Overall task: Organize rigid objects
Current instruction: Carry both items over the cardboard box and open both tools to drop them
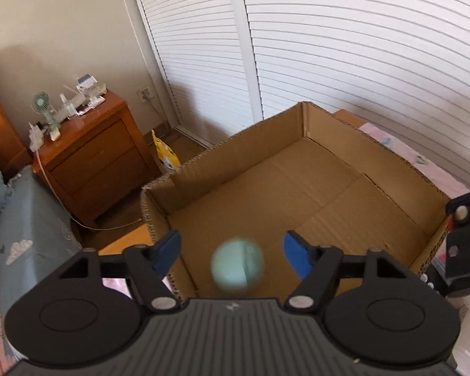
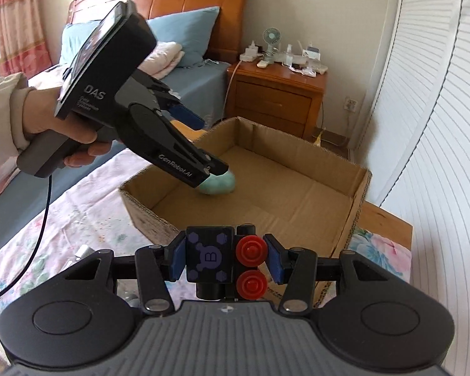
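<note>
An open cardboard box (image 1: 376, 169) sits on the bed; it also shows in the right wrist view (image 2: 358, 188). My left gripper (image 1: 232, 252) is open above the box's near end. A pale green ball (image 1: 237, 264) is blurred between and below its blue fingers, not touching either; in the right wrist view the ball (image 2: 219, 183) sits just under the left gripper's tip (image 2: 214, 169). My right gripper (image 2: 225, 263) is shut on a black toy block with red round buttons (image 2: 225, 261), held before the box's near wall; this block shows at the left wrist view's right edge (image 1: 465, 244).
A wooden nightstand (image 1: 91, 153) with a small fan and clutter stands left of the box beside the bed. White louvred doors (image 1: 329, 47) run behind the box. The floral bedspread (image 2: 78, 219) lies around the box. A yellow bag (image 1: 164, 153) lies on the floor.
</note>
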The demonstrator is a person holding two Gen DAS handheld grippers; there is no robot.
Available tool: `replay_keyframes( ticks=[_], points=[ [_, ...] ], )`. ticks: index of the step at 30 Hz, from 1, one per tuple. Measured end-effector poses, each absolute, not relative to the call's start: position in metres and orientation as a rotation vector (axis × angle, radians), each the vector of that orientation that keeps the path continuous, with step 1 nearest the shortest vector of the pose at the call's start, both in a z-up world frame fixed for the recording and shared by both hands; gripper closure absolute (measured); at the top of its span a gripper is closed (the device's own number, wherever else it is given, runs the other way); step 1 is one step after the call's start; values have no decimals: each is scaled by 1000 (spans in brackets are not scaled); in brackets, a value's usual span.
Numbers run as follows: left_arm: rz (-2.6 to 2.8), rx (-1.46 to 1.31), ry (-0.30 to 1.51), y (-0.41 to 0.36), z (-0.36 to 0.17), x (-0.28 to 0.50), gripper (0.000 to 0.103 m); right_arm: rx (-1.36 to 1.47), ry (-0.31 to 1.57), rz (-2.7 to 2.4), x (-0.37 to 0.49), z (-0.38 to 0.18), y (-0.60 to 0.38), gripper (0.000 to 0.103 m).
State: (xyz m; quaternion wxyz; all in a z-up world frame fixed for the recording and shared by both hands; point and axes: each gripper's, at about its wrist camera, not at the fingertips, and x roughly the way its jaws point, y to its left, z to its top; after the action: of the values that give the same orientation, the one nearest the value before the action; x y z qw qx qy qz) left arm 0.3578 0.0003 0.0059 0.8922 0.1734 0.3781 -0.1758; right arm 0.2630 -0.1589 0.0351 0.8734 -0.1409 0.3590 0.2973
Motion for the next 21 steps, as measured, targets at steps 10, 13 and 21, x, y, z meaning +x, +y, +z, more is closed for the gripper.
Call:
replay_keyframes(
  ticks=[10, 13, 21],
  points=[
    [-460, 394, 772, 3, 11, 324, 15, -290, 771, 587, 307, 36, -151, 48],
    [-464, 397, 774, 3, 12, 319, 15, -290, 783, 565, 326, 35, -146, 48],
    [-452, 377, 792, 6, 11, 316, 14, -245, 787, 450, 361, 29, -138, 5]
  ],
)
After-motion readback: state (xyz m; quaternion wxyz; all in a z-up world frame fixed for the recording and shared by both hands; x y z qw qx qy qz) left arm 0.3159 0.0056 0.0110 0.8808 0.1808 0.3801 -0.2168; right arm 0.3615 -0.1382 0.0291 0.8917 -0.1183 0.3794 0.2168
